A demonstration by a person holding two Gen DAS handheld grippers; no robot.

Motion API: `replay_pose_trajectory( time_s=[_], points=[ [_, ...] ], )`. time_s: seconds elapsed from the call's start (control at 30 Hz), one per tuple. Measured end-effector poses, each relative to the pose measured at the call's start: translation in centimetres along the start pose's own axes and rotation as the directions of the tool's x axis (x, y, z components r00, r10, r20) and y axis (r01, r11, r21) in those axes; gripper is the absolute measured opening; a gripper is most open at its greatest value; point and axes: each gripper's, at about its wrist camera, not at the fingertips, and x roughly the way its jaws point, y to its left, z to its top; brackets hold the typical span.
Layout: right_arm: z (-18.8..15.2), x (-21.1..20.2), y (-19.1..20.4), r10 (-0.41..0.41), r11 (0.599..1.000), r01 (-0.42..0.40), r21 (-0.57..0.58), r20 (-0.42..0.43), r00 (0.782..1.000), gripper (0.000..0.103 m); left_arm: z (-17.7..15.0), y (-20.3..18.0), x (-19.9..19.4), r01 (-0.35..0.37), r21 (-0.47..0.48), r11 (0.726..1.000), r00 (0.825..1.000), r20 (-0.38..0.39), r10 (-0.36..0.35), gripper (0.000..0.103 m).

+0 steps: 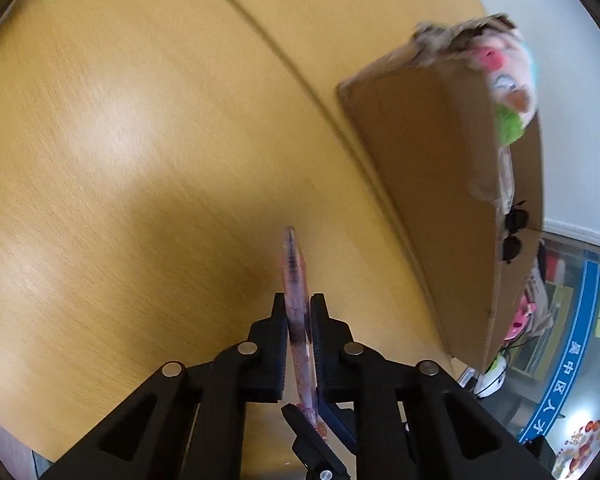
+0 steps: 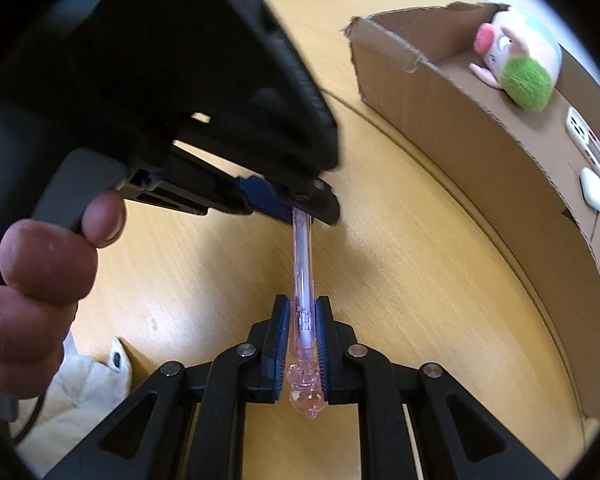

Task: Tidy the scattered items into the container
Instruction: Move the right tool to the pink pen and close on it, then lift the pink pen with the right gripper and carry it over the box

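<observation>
A clear pink pen (image 1: 294,276) (image 2: 304,264) is held above the yellow wooden table by both grippers at once. My left gripper (image 1: 298,304) is shut on it, its tip pointing forward. My right gripper (image 2: 303,308) is shut on the pen's cap end. In the right wrist view the left gripper (image 2: 312,208) clamps the pen's far end from the upper left. The cardboard box (image 1: 432,184) (image 2: 480,128) stands to the right, holding a plush toy (image 2: 518,62) (image 1: 504,80), a white remote (image 2: 592,140) and a small white case (image 2: 593,189).
Black sunglasses (image 1: 514,232) lie in the box. A seam (image 1: 300,76) crosses the table beside the box. A person's fingers (image 2: 48,264) hold the left gripper's handle. A white cloth (image 2: 84,392) lies off the table's near edge. A shelf with clutter stands beyond the box (image 1: 560,320).
</observation>
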Motion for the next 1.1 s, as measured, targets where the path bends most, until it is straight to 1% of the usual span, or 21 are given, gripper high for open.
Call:
replay_pose_trajectory(
  time_s=[0.07, 0.13, 0.17, 0.2, 0.3, 0.37, 0.47, 0.53, 0.57, 0.63, 0.67, 0.7, 0.73, 0.8, 0.87, 0.9, 0.97, 1.03, 1.1],
  points=[
    [0.0, -0.4, 0.0, -0.006, 1.000, 0.006, 0.026, 0.003, 1.000, 0.012, 0.3, 0.4, -1.5, 0.023, 0.023, 0.999, 1.000, 0.014, -0.023, 0.010],
    [0.2, -1.0, 0.0, -0.004, 0.999, 0.003, 0.053, 0.017, 1.000, 0.012, 0.0, -0.4, -2.5, 0.031, 0.057, 0.998, 0.999, 0.032, -0.033, 0.010],
    [0.3, -1.5, 0.0, -0.002, 0.998, 0.001, 0.065, 0.027, 1.000, 0.012, 1.2, -1.1, -3.0, 0.031, 0.067, 0.997, 0.999, 0.041, -0.033, 0.010],
    [0.4, -2.1, 0.0, 0.002, 0.997, -0.005, 0.079, 0.041, 0.999, 0.012, 2.0, -2.1, -3.7, 0.030, 0.079, 0.996, 0.998, 0.051, -0.034, 0.009],
    [0.7, -4.1, 0.0, 0.003, 0.992, -0.014, 0.123, 0.089, 0.996, 0.012, 2.5, -5.8, -5.3, 0.026, 0.150, 0.988, 0.996, 0.086, -0.039, 0.009],
    [0.8, -5.5, -0.1, 0.003, 0.987, -0.023, 0.157, 0.124, 0.992, 0.012, 3.9, -7.7, -6.2, 0.016, 0.193, 0.981, 0.994, 0.099, -0.036, 0.010],
    [1.1, -8.0, -0.5, -0.010, 0.977, -0.029, 0.211, 0.183, 0.983, 0.012, 4.0, -11.8, -7.4, 0.004, 0.266, 0.964, 0.992, 0.120, -0.037, 0.010],
    [1.5, -9.8, -1.5, -0.023, 0.968, -0.033, 0.250, 0.219, 0.975, 0.012, 4.7, -14.0, -8.3, 0.000, 0.309, 0.951, 0.992, 0.123, -0.040, 0.010],
    [3.0, -9.9, -1.2, -0.030, 0.964, -0.032, 0.263, 0.230, 0.973, 0.012, 5.2, -14.5, -8.8, 0.003, 0.328, 0.945, 0.992, 0.121, -0.045, 0.010],
    [5.7, -11.3, -1.7, -0.053, 0.954, -0.029, 0.298, 0.261, 0.964, 0.012, 5.7, -17.0, -9.1, 0.006, 0.376, 0.927, 0.992, 0.117, -0.054, 0.009],
    [8.2, -11.6, -4.7, -0.059, 0.949, -0.030, 0.314, 0.270, 0.961, 0.012, 6.2, -17.7, -9.6, 0.014, 0.390, 0.921, 0.992, 0.109, -0.061, 0.009],
    [8.7, -12.5, -6.1, -0.075, 0.941, -0.025, 0.337, 0.281, 0.957, 0.012, 6.6, -19.5, -9.4, 0.020, 0.419, 0.908, 0.994, 0.093, -0.064, 0.009],
    [8.7, -13.4, -7.8, -0.081, 0.933, -0.028, 0.360, 0.286, 0.955, 0.012, 6.7, -20.4, -9.3, 0.016, 0.439, 0.898, 0.995, 0.086, -0.060, 0.009],
    [9.6, -14.5, -10.9, -0.091, 0.904, -0.047, 0.424, 0.299, 0.950, 0.012, 7.0, -23.1, -8.8, 0.015, 0.487, 0.873, 0.996, 0.067, -0.054, 0.009],
    [9.3, -15.6, -12.2, -0.103, 0.874, -0.062, 0.481, 0.309, 0.946, 0.012, 7.5, -25.5, -7.8, 0.009, 0.530, 0.848, 0.998, 0.049, -0.042, 0.009],
    [9.4, -15.6, -13.3, -0.108, 0.857, -0.068, 0.511, 0.308, 0.945, 0.012, 7.8, -26.6, -7.1, 0.008, 0.551, 0.835, 0.999, 0.035, -0.032, 0.009],
    [9.4, -15.3, -15.4, -0.106, 0.820, -0.090, 0.565, 0.305, 0.946, 0.012, 8.6, -28.8, -5.3, 0.001, 0.600, 0.800, 1.000, 0.005, -0.005, 0.009],
    [9.8, -14.6, -17.8, -0.094, 0.780, -0.117, 0.615, 0.299, 0.950, 0.012, 9.4, -30.1, -3.5, -0.006, 0.631, 0.775, 0.999, -0.023, 0.026, 0.009],
    [9.8, -13.3, -19.8, -0.072, 0.741, -0.142, 0.656, 0.288, 0.955, 0.012, 10.1, -30.8, -1.9, -0.014, 0.651, 0.759, 0.997, -0.044, 0.056, 0.009]
  ],
)
